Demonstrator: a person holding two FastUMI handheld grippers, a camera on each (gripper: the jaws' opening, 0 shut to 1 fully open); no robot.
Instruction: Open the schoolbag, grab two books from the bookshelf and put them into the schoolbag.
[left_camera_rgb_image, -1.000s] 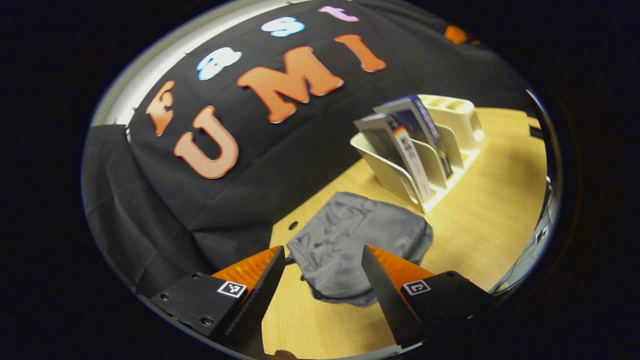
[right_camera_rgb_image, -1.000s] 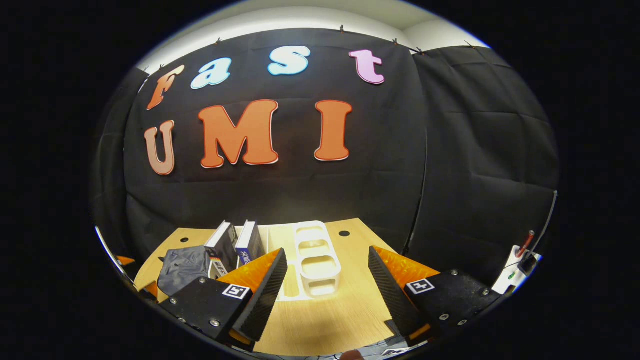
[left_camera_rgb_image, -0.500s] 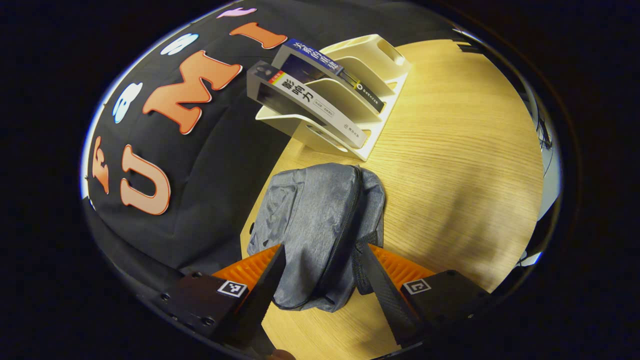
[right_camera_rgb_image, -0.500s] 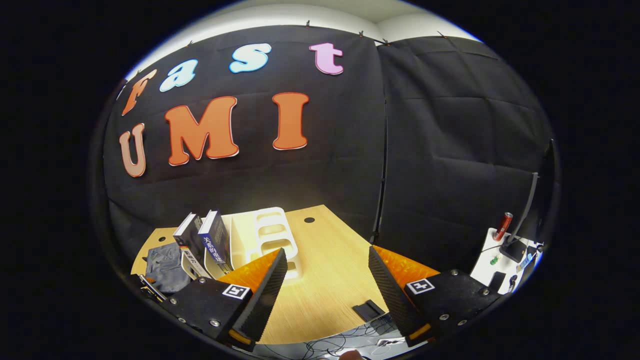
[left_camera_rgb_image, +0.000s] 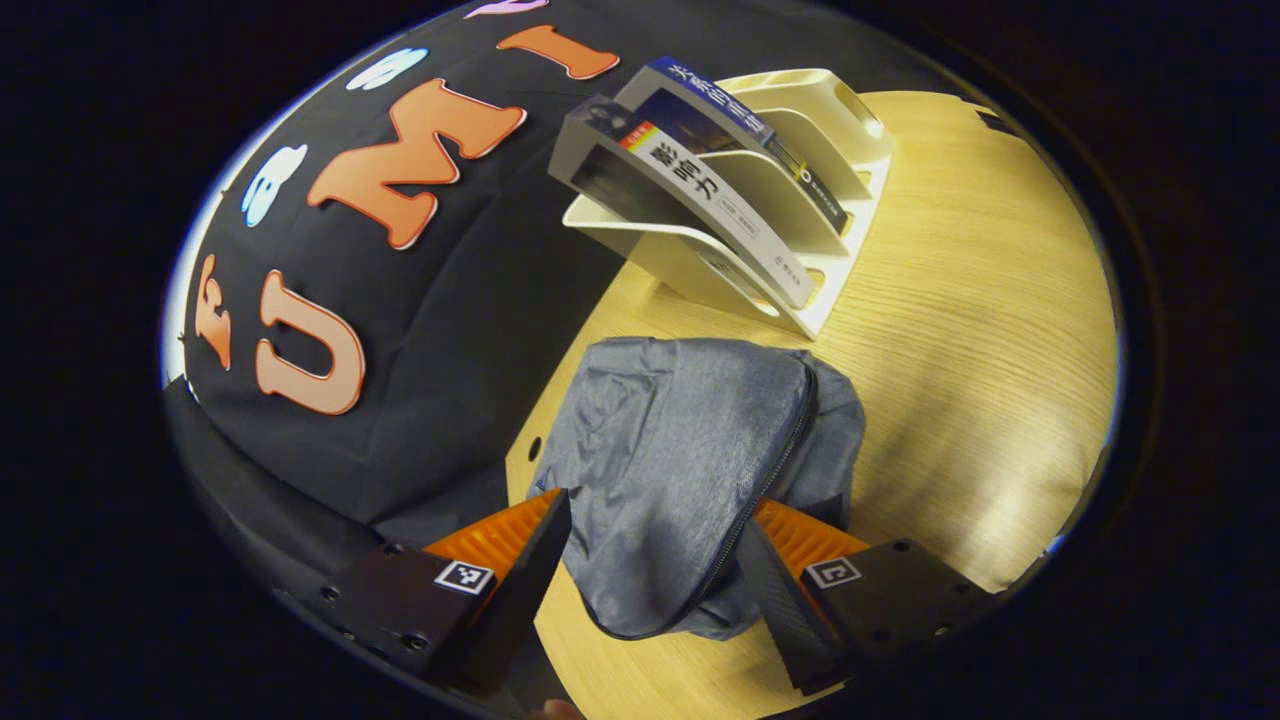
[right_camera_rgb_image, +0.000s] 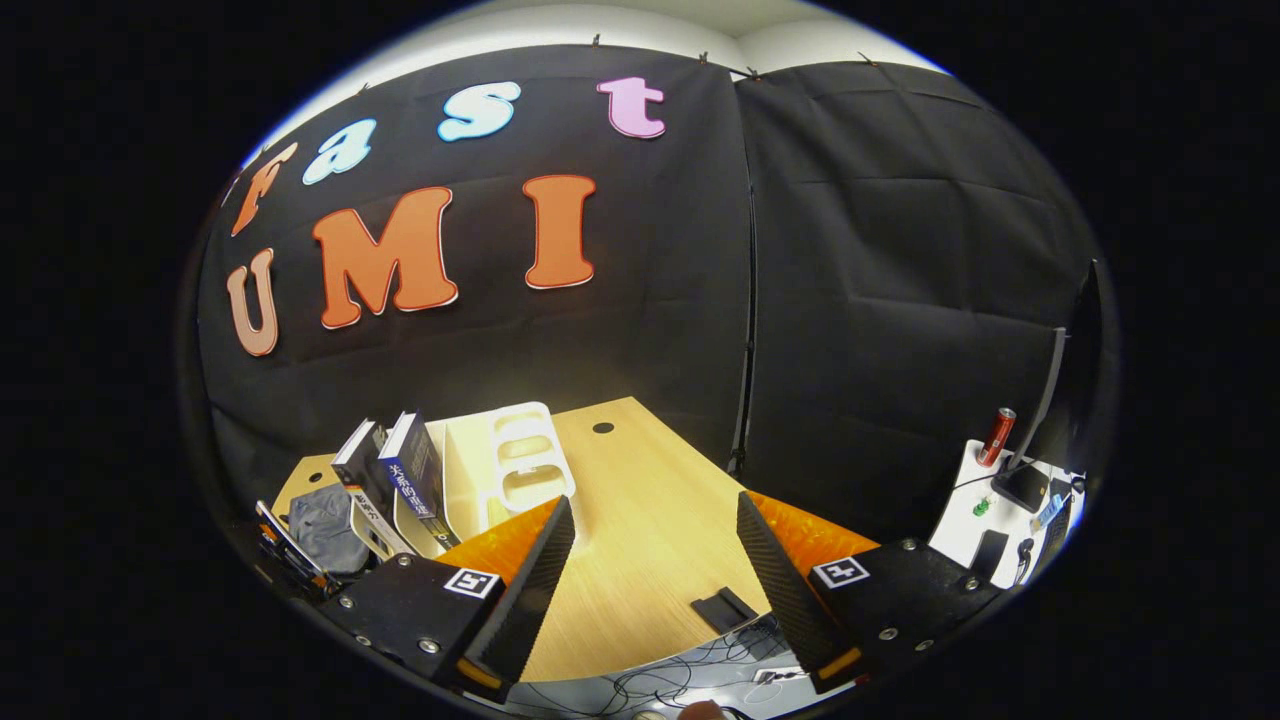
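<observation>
The grey schoolbag (left_camera_rgb_image: 680, 460) lies flat on the wooden table (left_camera_rgb_image: 960, 330), its zipper (left_camera_rgb_image: 770, 470) closed along the right side. My left gripper (left_camera_rgb_image: 655, 515) is open, its fingers straddling the bag's near end. Behind the bag stands the white bookshelf (left_camera_rgb_image: 800, 190) with two leaning books, a white-spined book (left_camera_rgb_image: 720, 205) and a blue book (left_camera_rgb_image: 715, 95). My right gripper (right_camera_rgb_image: 655, 500) hovers open and holds nothing above the table (right_camera_rgb_image: 640, 530). To its left are the bookshelf (right_camera_rgb_image: 520, 460), the books (right_camera_rgb_image: 400, 475) and the bag (right_camera_rgb_image: 325, 515).
Black cloth walls close the table's back and sides. A small black item (right_camera_rgb_image: 725, 608) lies at the table's near edge, above loose cables. A white side stand at right carries a red can (right_camera_rgb_image: 997, 437) and small gear.
My left gripper has come down closer over the bag, whose near end now sits between the fingers. My right gripper has swung to the right, away from the bookshelf.
</observation>
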